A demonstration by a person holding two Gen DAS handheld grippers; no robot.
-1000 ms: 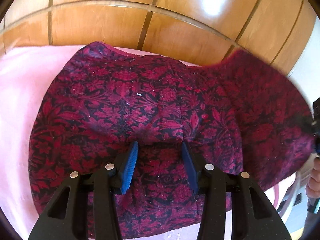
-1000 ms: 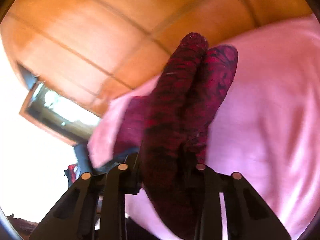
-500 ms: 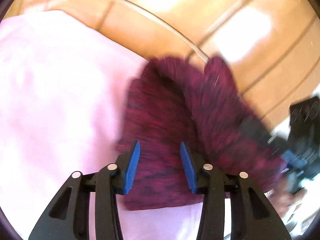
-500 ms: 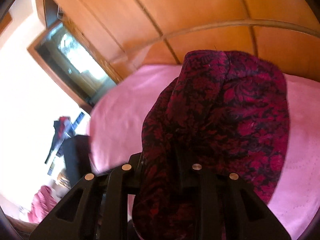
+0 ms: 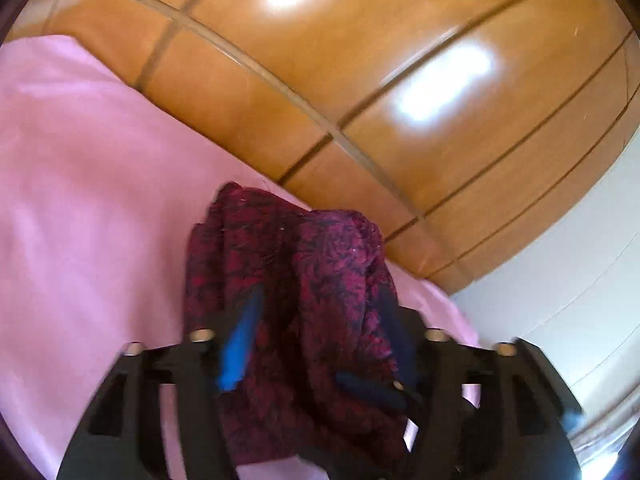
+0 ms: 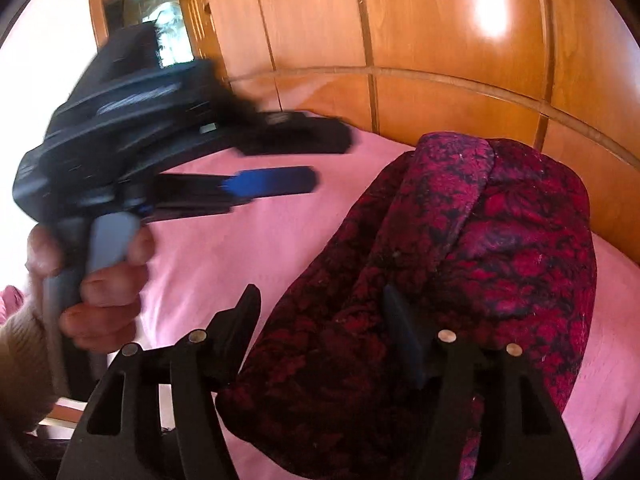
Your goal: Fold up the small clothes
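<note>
The garment [image 6: 460,272] lies bunched on the pink bed [image 6: 224,264], between your right gripper [image 6: 320,320] jaws, just opened and not pressing. Your left gripper [image 6: 280,160] hangs wide, empty. Next, flatten the fold.

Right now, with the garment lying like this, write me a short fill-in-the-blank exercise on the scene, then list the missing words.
1. The dark red patterned garment lies bunched on a ____ bedsheet.
2. Behind the bed stands a glossy headboard made of ____.
3. In the right wrist view, the left gripper is gripped by a bare ____.
4. The blue pads on the left gripper's fingers stand ____, not pressed together.

Missing words: pink; wood; hand; apart
</note>
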